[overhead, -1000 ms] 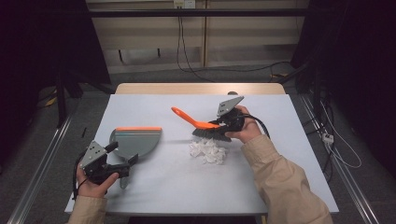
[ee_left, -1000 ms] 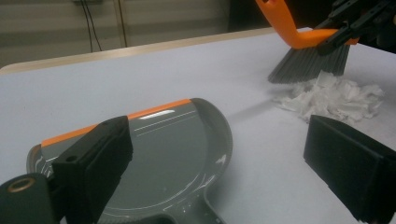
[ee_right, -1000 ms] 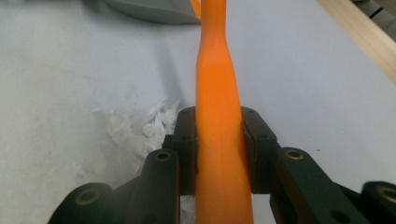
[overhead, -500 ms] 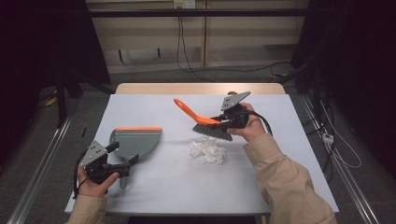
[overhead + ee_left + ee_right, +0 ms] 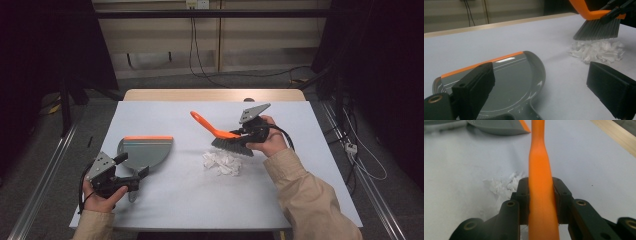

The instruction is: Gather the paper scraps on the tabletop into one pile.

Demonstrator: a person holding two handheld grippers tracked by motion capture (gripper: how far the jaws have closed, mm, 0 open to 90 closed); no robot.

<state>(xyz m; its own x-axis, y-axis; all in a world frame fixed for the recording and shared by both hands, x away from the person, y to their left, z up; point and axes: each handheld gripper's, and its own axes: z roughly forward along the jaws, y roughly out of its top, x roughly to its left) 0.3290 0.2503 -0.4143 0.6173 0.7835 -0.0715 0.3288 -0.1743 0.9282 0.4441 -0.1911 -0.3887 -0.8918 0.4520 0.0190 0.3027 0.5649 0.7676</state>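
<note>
A small hand brush point(image 5: 226, 136) with an orange handle and dark grey bristles is held up off the table point(image 5: 200, 200), handle slanting up toward the far left, bristles pointing down near the table's middle, toward the right edge. Its bristle tips seem to touch, or hang just over, a loose heap of white paper scraps point(image 5: 223, 163) lying just nearer the front edge. A grey dustpan point(image 5: 146, 152) with an orange lip lies flat toward the left edge, well apart from the scraps.
</note>
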